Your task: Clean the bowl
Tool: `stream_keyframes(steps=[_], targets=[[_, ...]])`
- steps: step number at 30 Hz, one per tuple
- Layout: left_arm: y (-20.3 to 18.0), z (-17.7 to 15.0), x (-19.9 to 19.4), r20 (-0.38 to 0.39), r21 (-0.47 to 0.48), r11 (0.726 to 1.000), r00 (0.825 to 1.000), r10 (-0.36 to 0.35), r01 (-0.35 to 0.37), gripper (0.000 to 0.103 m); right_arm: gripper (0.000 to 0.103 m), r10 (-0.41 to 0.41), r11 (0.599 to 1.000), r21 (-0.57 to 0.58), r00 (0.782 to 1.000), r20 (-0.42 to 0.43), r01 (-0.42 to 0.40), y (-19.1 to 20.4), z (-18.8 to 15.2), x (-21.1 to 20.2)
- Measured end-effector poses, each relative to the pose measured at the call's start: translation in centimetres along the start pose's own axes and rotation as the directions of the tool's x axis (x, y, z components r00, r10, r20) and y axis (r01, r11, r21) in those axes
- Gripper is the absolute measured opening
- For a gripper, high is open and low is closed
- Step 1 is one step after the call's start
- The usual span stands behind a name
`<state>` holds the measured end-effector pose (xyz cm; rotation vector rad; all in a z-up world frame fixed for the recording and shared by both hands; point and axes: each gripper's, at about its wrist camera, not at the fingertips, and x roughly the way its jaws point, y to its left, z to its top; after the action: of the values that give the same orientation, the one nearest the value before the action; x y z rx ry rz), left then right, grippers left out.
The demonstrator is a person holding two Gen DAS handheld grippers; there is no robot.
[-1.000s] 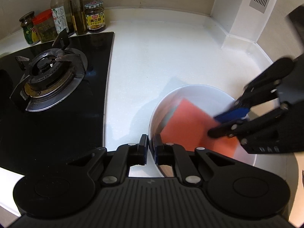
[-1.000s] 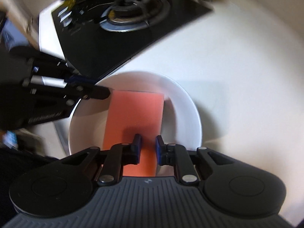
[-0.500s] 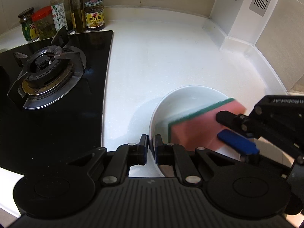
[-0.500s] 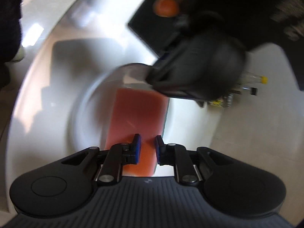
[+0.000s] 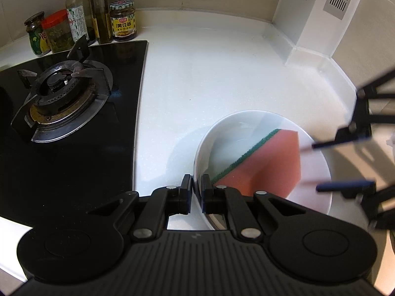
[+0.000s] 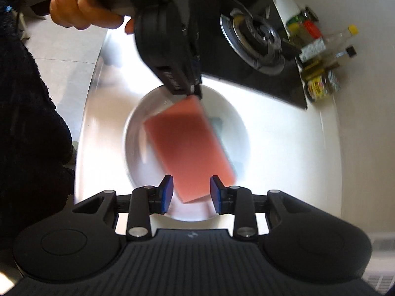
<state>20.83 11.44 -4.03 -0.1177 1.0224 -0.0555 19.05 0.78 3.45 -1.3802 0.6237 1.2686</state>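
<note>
A white bowl (image 5: 237,133) sits on the white counter to the right of the hob. My left gripper (image 5: 196,187) is shut on the bowl's near rim, one finger inside and one outside. A pink sponge (image 5: 266,162) with a green scouring side lies tilted inside the bowl. In the right wrist view my right gripper (image 6: 191,194) hangs over the bowl (image 6: 232,123). Its jaws are opening, and the near end of the sponge (image 6: 187,148) lies between them with neither pad touching it. In the left wrist view the right gripper (image 5: 323,165) is blurred at the bowl's right side.
A black gas hob (image 5: 61,103) lies left of the bowl, with jars and bottles (image 5: 98,19) behind it at the wall. A boxed wall corner (image 5: 308,32) stands at the back right. A hand (image 6: 84,12) holds the left gripper (image 6: 195,93), near the counter's front edge (image 6: 91,93).
My right gripper has opened and let go of the sponge, which now lies in the bowl, and it has swung round to the bowl's right. The left gripper has kept still on the rim.
</note>
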Motion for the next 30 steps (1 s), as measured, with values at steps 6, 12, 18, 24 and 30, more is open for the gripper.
stream_keyframes(steps=[6, 12, 18, 24, 30], targets=[[-0.4, 0.0, 0.0, 0.002, 0.003, 1.000, 1.000, 0.025, -0.025, 0.006, 0.028, 0.228, 0.968, -0.105, 0.974, -0.013, -0.228, -5.3, 1.6, 1.1], [-0.6, -0.2, 0.0, 0.006, -0.008, 0.999, 0.999, 0.043, -0.043, 0.005, 0.028, 0.417, 0.873, -0.219, 0.900, -0.127, -0.435, -7.7, 4.6, 3.0], [-0.9, -0.3, -0.1, 0.007, -0.016, 0.998, 0.998, 0.062, -0.061, 0.005, 0.028, 0.595, 0.750, -0.224, 0.783, -0.182, -0.622, -10.2, 6.2, 6.3], [-1.2, -0.4, -0.2, 0.009, -0.011, 0.996, 0.996, 0.083, -0.083, 0.006, 0.029, 0.662, 0.681, -0.223, 0.717, -0.219, -0.697, -12.4, 6.7, 9.6], [-1.2, -0.3, -0.2, 0.004, -0.023, 0.996, 0.996, 0.089, -0.089, 0.006, 0.031, 0.729, 0.599, -0.201, 0.632, -0.262, -0.775, -13.4, 6.4, 11.8]])
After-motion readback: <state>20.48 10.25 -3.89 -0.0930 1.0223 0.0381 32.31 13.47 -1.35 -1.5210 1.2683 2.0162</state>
